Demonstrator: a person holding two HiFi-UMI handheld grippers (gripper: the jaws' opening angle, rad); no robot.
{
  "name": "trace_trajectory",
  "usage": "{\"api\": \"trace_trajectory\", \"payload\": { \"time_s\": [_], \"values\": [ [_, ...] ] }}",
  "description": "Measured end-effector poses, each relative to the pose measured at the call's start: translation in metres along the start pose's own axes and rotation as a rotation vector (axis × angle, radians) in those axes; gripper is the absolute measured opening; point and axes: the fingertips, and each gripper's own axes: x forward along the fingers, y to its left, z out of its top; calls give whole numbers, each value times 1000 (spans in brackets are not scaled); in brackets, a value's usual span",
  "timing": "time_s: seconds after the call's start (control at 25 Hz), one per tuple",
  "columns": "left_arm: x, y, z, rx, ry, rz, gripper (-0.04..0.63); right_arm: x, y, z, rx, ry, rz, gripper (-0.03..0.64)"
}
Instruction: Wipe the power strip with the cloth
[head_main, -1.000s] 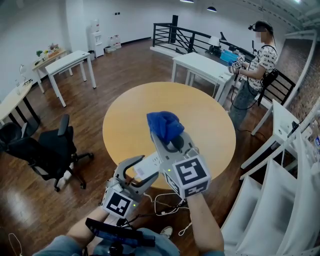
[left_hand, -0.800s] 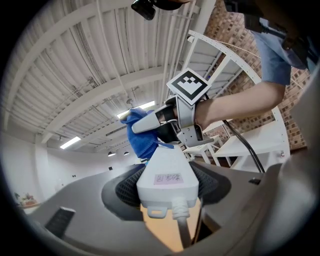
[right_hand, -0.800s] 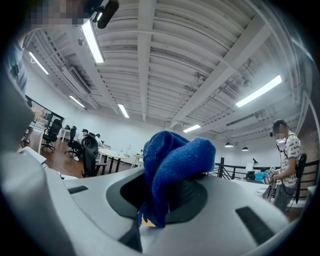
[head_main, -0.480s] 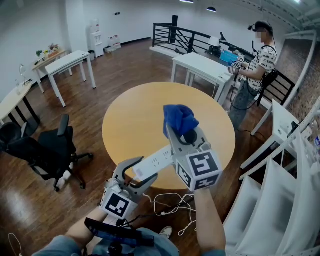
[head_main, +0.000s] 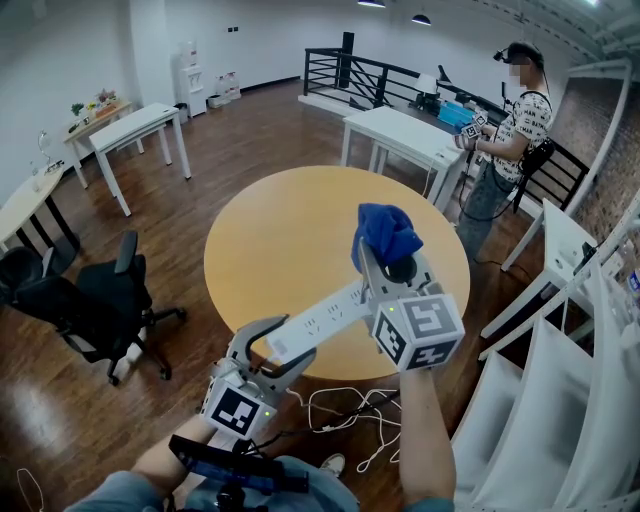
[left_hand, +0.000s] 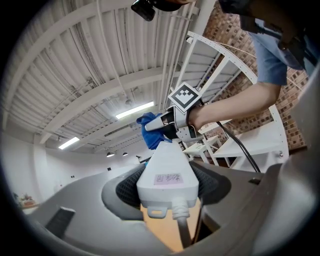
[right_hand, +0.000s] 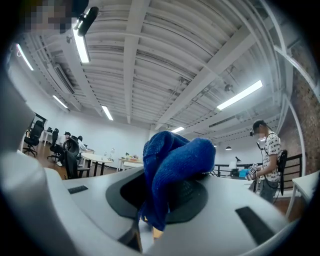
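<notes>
Firmly, left gripper (head_main: 281, 345) fingers (left_hand: 124, 190) clamp the power strip's (head_main: 335, 310) end; right gripper (head_main: 387, 252) fingers (right_hand: 131, 192) pinch the cloth (head_main: 388, 228).

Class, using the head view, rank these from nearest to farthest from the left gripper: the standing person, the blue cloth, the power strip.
1. power strip: clamped in the left gripper itself, reaching up and right.
2. blue cloth: held by the right gripper at the strip's far end, over the round table.
3. standing person: far upper right, beyond the white table.
</notes>
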Motion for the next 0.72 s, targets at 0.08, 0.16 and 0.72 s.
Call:
{"api": "trace_trajectory", "payload": {
  "time_s": [0.08, 0.16, 0.72],
  "values": [
    [0, 1, 1, -2, -2, 4, 287, -2, -2, -1, 5, 1, -6, 75],
    [0, 3, 1, -4, -3, 7, 287, -3, -4, -2, 10, 1, -12, 75],
    [-4, 17, -5, -56, -5, 50, 287, -21, -17, -13, 73, -11, -57, 75]
  ]
}}
